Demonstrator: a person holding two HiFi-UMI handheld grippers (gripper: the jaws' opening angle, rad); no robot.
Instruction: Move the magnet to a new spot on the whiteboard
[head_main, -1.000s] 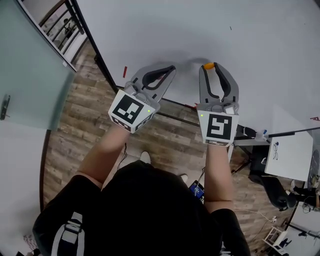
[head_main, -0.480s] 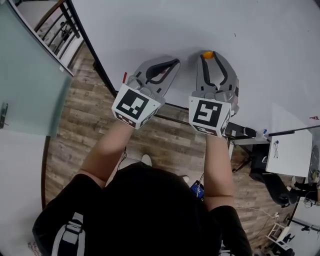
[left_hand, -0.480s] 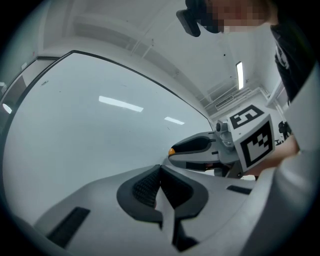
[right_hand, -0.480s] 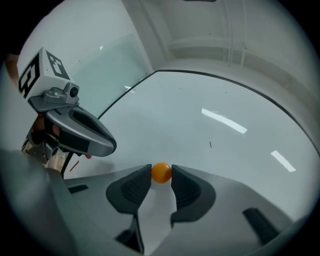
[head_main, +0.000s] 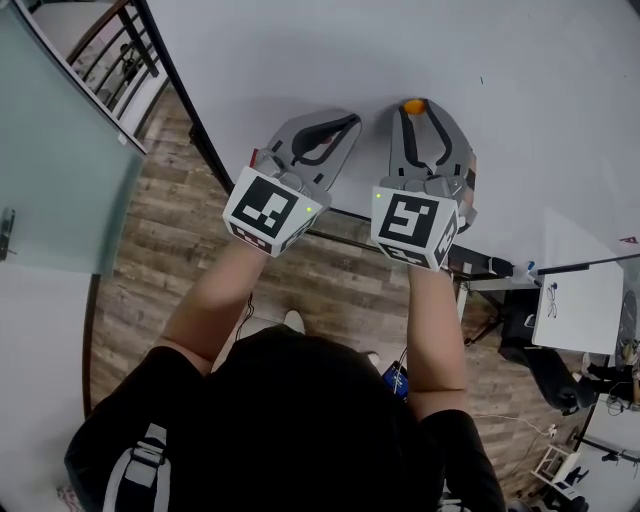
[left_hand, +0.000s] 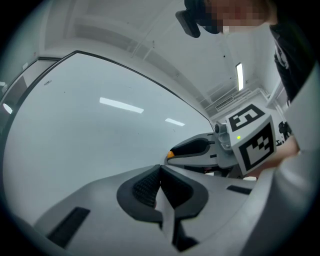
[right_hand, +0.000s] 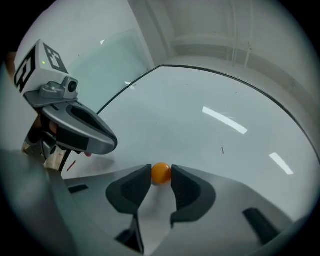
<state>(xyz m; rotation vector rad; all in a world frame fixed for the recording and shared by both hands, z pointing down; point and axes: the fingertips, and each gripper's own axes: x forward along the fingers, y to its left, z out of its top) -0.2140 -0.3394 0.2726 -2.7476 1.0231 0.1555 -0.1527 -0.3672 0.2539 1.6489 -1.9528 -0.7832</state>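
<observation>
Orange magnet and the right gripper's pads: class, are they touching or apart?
Touching. The right gripper view shows the orange magnet pinched by the right gripper, no gap at either pad.

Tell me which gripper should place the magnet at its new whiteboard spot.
Right. The right gripper pinches the orange magnet between its jaw tips, close to the whiteboard; the left gripper is shut on nothing beside it.

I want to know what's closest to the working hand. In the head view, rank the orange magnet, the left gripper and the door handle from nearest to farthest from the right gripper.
1. The orange magnet: pinched at the tips of the right gripper.
2. The left gripper: just beside it on the left, shut and empty.
3. The door handle: far left edge, on the glass door.
</observation>
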